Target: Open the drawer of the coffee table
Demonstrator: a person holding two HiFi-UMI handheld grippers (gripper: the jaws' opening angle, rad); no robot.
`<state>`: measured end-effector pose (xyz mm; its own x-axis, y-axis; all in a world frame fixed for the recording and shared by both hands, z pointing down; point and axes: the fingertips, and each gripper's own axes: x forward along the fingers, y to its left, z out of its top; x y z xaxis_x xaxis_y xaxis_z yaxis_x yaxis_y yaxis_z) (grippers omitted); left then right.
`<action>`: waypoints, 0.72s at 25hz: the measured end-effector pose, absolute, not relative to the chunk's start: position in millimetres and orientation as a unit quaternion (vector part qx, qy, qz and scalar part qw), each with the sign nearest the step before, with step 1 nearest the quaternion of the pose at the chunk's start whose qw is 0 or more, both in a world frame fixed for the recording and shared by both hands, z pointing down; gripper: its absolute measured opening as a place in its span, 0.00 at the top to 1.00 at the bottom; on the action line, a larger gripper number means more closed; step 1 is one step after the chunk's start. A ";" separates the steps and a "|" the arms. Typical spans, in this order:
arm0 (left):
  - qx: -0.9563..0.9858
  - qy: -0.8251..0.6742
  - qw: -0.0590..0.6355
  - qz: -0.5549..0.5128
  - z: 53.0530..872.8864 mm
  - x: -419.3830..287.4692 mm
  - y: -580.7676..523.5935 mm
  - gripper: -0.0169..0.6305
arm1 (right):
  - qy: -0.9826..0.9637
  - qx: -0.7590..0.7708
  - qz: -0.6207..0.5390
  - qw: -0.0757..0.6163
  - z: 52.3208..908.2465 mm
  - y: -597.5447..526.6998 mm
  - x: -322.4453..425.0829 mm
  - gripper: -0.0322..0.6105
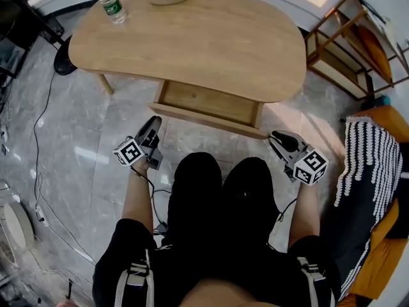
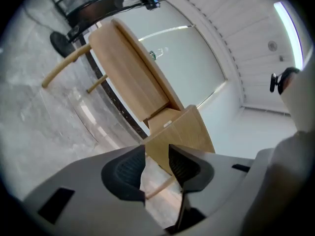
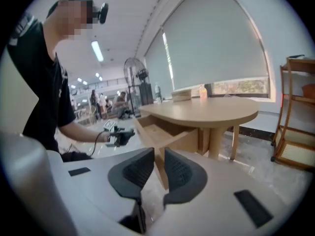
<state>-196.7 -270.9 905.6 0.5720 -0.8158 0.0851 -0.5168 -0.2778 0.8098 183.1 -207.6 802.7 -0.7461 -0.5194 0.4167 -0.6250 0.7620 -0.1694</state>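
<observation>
**Drawer out, both claws free at its corners**

From the head view, the coffee table (image 1: 211,37) fills the upper half. Its drawer (image 1: 208,104) is pulled out from under the near edge at 12 o'clock from my knees (image 1: 217,190), with the bare wood inside showing.

My left gripper (image 1: 152,128) sits at 10 o'clock, just off the drawer front's left end. Its jaws are spread with only floor and the drawer corner showing through the gap. My right gripper (image 1: 276,137) sits at 2 o'clock by the right corner, jaws parted a little and pinching nothing.

My knees sit straight in front of the drawer.

- On the tabletop, a water bottle (image 1: 110,4) stands at 11 o'clock.
- A black fan base (image 1: 62,62) stands beside the table's left end.
- A cable (image 1: 38,126) trails over the floor at 9 o'clock.
- A wooden rack (image 1: 345,50) stands at 2 o'clock.
- A striped cloth (image 1: 367,158) lies at 3 o'clock.
</observation>
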 end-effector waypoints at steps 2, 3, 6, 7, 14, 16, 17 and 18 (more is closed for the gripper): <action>0.788 -0.469 0.377 -0.130 888.2 -216.0 -269.6 0.75 | -0.925 0.331 0.157 0.099 773.8 -214.3 184.0 0.86; 0.788 -0.496 0.350 -0.101 879.3 -226.5 -269.5 0.75 | -0.924 0.343 0.151 0.072 759.3 -219.3 183.5 0.86; 0.777 -0.572 0.262 -0.016 845.8 -253.5 -272.1 0.75 | -0.912 0.393 0.117 0.031 723.2 -240.4 176.3 0.89; 0.773 -0.590 0.234 0.004 831.2 -259.7 -273.1 0.75 | -0.902 0.418 0.105 0.022 713.4 -248.5 171.9 0.91; 0.736 -0.667 0.075 0.087 718.4 -253.7 -279.4 0.94 | -0.851 0.525 0.022 0.005 654.3 -275.8 110.2 0.93; 0.742 -0.662 0.067 0.081 698.4 -235.4 -285.5 0.94 | -0.844 0.536 0.006 0.010 642.3 -279.2 94.2 0.93; 0.748 -0.656 0.068 0.076 691.8 -225.3 -287.7 0.94 | -0.840 0.542 0.002 0.013 639.0 -280.7 88.9 0.93; 0.755 -0.648 0.070 0.071 686.9 -215.1 -289.0 0.94 | -0.835 0.549 0.000 0.016 637.2 -282.1 85.6 0.93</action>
<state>-215.1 -289.0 686.9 0.1487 -0.9689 0.1980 -0.9887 -0.1492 0.0125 85.6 -282.1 637.2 -0.3957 -0.9180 0.0264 -0.9180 0.3962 0.0174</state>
